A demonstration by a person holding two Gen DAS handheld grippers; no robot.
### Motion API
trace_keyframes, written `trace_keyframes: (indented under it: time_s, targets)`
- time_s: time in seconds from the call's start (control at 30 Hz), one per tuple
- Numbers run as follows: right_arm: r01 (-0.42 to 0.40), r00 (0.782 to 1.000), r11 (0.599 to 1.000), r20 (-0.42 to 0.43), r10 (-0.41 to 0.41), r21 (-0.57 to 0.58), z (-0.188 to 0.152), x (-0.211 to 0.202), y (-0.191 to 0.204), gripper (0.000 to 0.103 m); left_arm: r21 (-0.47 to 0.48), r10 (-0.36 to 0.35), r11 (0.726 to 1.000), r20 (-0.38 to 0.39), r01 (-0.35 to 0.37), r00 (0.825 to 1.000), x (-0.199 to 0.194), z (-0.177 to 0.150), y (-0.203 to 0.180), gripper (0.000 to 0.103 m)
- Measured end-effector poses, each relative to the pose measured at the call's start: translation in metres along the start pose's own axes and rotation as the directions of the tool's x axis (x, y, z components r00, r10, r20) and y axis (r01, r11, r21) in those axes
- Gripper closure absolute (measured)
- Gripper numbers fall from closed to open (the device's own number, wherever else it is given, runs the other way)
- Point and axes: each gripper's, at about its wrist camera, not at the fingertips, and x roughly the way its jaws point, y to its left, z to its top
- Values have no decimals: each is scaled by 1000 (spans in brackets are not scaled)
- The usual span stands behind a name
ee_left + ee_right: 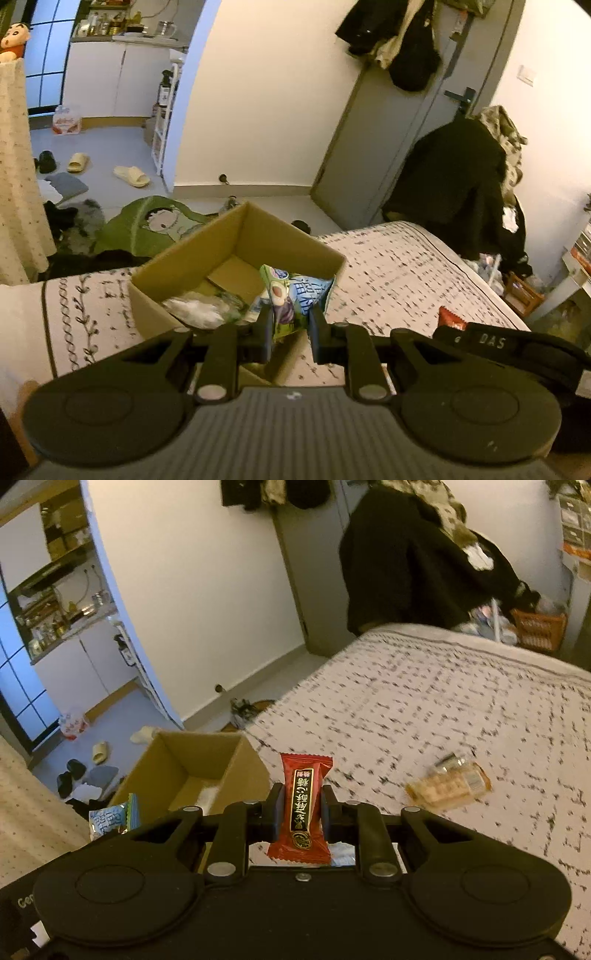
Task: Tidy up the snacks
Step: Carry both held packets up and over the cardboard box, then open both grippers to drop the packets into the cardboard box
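The cardboard box (236, 258) sits open on the patterned bed (406, 266), and everything else is easiest placed from it. The left hand-held gripper (290, 332) is level and aimed at the box's near right corner, its two fingers pinching a green-and-blue snack packet (291, 299) by the lower end; the packet stands roughly upright, its long axis rising from the fingers and leaning toward the box's opening, so its top hangs over the near rim. Inside the box lies a clear crinkled wrapper (199, 308). To the right of the box, the right hand-held gripper (301, 808) is tilted so the room looks slanted, and its fingers clamp a red candy bar wrapper (303, 808) at mid-length; that bar points straight up along the fingers, crimped ends above and below the pinch. Farther right of the box, well apart, an orange-tinted packet of crackers (448, 784) lies flat on the bed, its long axis running across.
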Motion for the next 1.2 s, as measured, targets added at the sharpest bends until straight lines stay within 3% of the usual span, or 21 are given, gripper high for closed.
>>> trace_keyframes:
  time_s: [0.37,0.63,0.73,1.0,1.2]
  targets:
    - [-60,992,998,109,62,-22,5,-8,22,83,-63,31,998,10,-30,999,8,13,24,85]
    - [-100,991,993,88,104,-56,-1,6,39,83,-65,-11,998,-61,7,998,27,14,34,82]
    - [-116,990,991,73,121,-67,-4,12,43,83,-55,5,998,-85,-9,996,31,13,36,81]
    - [-164,985,986,55,166,-28,-2,20,48,83,-103,51,993,-92,-60,995,28,16,53,55]
    - [-204,978,978,62,201,47,3,43,53,83,-102,76,991,-120,-88,990,27,20,60,47]
